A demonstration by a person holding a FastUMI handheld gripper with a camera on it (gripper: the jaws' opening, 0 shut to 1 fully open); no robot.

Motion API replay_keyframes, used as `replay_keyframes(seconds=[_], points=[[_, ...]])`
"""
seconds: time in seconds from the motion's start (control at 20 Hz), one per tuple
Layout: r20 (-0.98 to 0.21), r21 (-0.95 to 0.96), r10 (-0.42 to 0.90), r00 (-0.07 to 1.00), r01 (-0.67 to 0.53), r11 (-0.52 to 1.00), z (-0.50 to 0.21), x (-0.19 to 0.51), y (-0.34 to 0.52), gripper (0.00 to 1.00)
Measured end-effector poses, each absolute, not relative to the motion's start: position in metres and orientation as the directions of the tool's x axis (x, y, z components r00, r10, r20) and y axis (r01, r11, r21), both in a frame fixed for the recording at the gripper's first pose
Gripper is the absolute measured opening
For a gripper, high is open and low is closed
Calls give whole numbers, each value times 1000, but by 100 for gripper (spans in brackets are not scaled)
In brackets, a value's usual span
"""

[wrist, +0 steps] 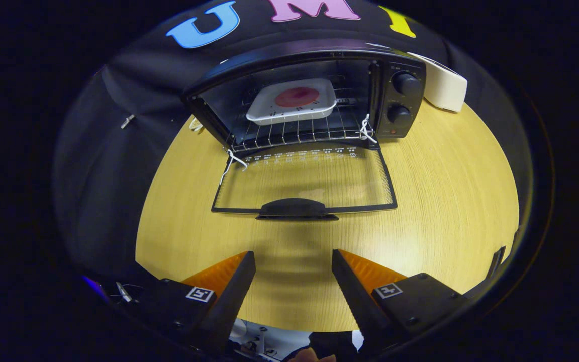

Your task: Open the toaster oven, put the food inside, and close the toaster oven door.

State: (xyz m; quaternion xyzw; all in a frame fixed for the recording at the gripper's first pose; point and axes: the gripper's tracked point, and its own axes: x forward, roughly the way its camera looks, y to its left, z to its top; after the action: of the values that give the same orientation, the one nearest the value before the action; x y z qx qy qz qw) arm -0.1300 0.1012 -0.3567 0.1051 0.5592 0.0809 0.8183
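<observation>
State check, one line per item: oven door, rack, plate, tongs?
toaster oven door: fully open, lying flat toward the tongs, handle nearest them
wire rack: inside the oven, carrying the plate
plate: on the rack inside the oven, red food on it
knobs: two on the right panel, setting unreadable
tongs: open, holding nothing, short of the door handle
</observation>
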Motion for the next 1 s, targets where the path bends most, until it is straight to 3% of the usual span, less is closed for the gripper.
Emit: replay_keyframes(seconds=[0.7,1.0], points=[[-948,139,112,297,69,988,-418,-106,108,99],[-943,61,36,331,66,996,-423,-89,107,98]])
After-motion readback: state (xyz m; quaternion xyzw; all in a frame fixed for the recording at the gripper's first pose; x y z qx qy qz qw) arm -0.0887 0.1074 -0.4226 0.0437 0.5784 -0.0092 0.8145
